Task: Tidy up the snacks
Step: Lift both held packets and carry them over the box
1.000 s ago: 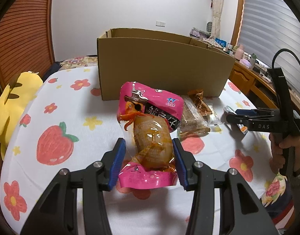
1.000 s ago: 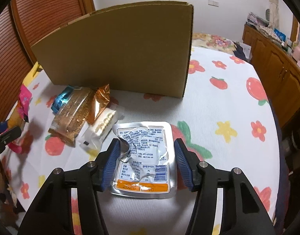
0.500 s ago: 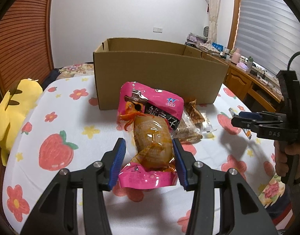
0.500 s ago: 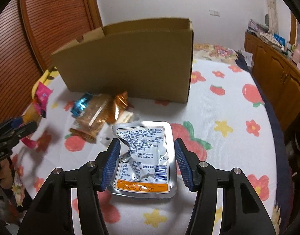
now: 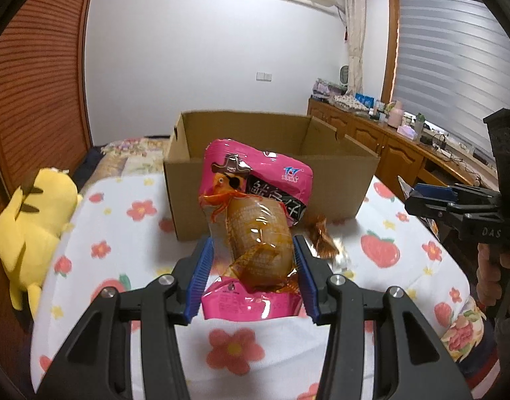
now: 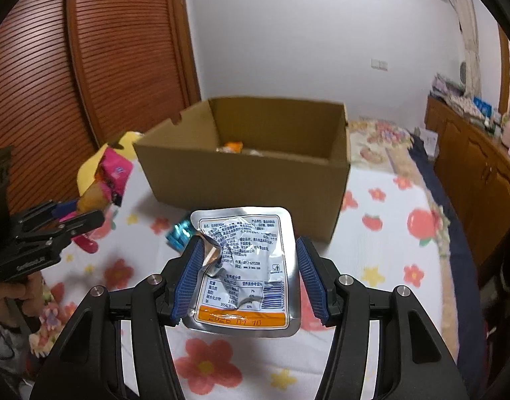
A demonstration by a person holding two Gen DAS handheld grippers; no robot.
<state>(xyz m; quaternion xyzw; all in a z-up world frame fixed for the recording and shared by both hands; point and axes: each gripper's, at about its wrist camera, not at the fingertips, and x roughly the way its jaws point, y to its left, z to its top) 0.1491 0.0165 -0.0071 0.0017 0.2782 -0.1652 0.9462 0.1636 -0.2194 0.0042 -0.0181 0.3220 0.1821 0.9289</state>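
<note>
My left gripper [image 5: 253,266] is shut on a pink snack packet [image 5: 255,226] with a brown sausage-like piece inside, held up above the bed. My right gripper [image 6: 248,273] is shut on a silver foil pouch [image 6: 245,266] with printed text and an orange strip. An open cardboard box [image 5: 271,173] stands ahead of both grippers; in the right wrist view the box [image 6: 248,173] shows a few snacks at its bottom. The right gripper shows at the right edge of the left wrist view [image 5: 455,206], and the left gripper with its pink packet shows at the left of the right wrist view [image 6: 55,230].
A brown wrapped snack [image 5: 321,236] and a teal packet [image 6: 178,233] lie on the flowered bedsheet [image 5: 405,266] in front of the box. A yellow plush toy [image 5: 31,220] lies at the left. Wooden cabinets [image 6: 471,173] run along the right wall.
Both grippers have risen with their packets, so the box's open top and inside now show. The loose snacks on the sheet have dropped lower in view.
</note>
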